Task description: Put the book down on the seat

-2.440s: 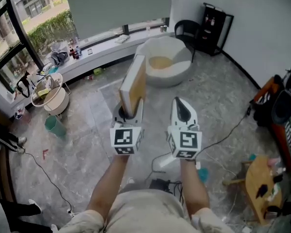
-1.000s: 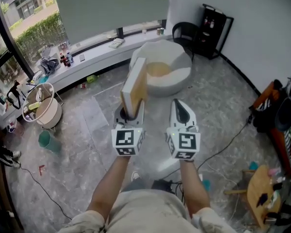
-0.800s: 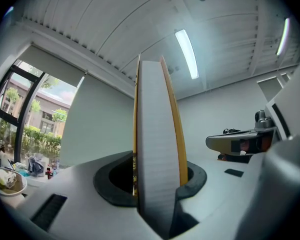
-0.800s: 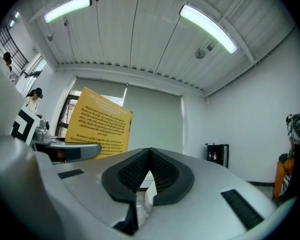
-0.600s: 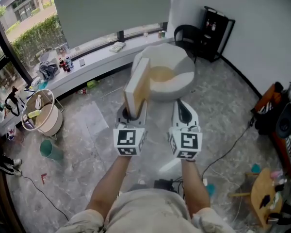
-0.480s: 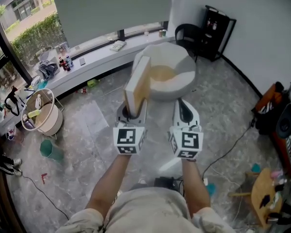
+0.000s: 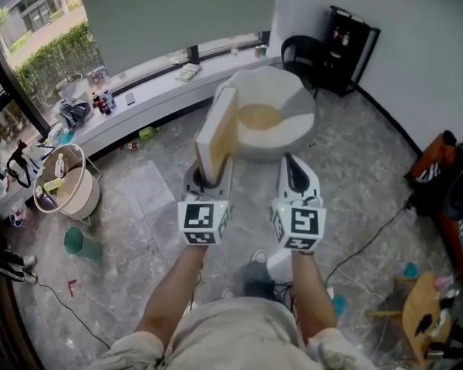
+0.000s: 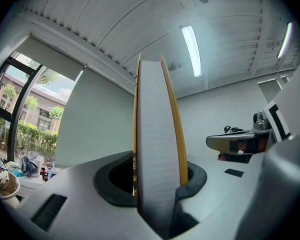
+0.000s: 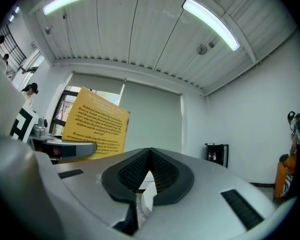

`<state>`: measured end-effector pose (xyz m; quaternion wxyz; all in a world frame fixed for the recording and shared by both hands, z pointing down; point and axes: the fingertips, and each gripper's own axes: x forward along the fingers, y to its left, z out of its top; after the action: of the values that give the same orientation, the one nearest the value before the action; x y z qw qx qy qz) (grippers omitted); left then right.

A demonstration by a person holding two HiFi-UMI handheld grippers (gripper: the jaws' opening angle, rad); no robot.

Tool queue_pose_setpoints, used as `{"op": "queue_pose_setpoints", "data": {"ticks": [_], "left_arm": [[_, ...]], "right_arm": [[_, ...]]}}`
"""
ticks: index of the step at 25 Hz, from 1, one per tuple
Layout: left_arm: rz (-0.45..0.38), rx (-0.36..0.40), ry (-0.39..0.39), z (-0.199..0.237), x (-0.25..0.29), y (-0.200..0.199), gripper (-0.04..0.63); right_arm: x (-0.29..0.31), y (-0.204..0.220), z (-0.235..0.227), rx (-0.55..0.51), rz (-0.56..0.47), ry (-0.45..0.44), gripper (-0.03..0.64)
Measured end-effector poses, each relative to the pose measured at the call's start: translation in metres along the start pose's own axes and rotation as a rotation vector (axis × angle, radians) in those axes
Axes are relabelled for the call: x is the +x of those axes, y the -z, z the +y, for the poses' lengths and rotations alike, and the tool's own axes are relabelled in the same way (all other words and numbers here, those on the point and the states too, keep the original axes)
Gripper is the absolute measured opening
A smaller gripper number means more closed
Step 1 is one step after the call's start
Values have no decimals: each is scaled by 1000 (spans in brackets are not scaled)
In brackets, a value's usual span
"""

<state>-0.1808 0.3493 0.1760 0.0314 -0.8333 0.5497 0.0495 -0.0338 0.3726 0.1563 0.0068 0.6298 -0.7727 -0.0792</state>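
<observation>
A thick book (image 7: 216, 137) with yellow covers and white page edges stands upright in my left gripper (image 7: 207, 177), whose jaws are shut on its lower end. The left gripper view shows the book (image 8: 157, 149) edge-on, wedged between the pads. My right gripper (image 7: 292, 163) is level beside it, shut and empty; its view shows the book's yellow back cover (image 9: 95, 129) off to its left. The seat (image 7: 266, 118), a round white armchair with a tan cushion, is on the floor ahead, just beyond the book's top.
A black chair (image 7: 301, 52) and a black shelf (image 7: 351, 48) stand behind the seat by the wall. Bottles sit on the window ledge (image 7: 100, 99). At left are a basket (image 7: 62, 191) and a green bucket (image 7: 81, 243). A cable (image 7: 363, 245) crosses the floor towards a wooden stool (image 7: 424, 314).
The view has crept towards the seat, which sits slightly nearer. Both grippers keep the same pose and the book stays gripped upright.
</observation>
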Motion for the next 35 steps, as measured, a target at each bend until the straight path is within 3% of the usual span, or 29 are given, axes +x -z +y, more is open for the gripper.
{"op": "queue_pose_setpoints", "data": {"ticks": [10,21,35], "left_arm": [[18,-8,-19,-14,128,22,150],[20,-7,-54,-40,272,31,150],[29,-9,-78,-34,353,51,150]], "right_arm": [[96,33,-104,34,2,45,5],[202,62,-213,50,23,23,5],[275,88,-256,46,44,-5,5]]}}
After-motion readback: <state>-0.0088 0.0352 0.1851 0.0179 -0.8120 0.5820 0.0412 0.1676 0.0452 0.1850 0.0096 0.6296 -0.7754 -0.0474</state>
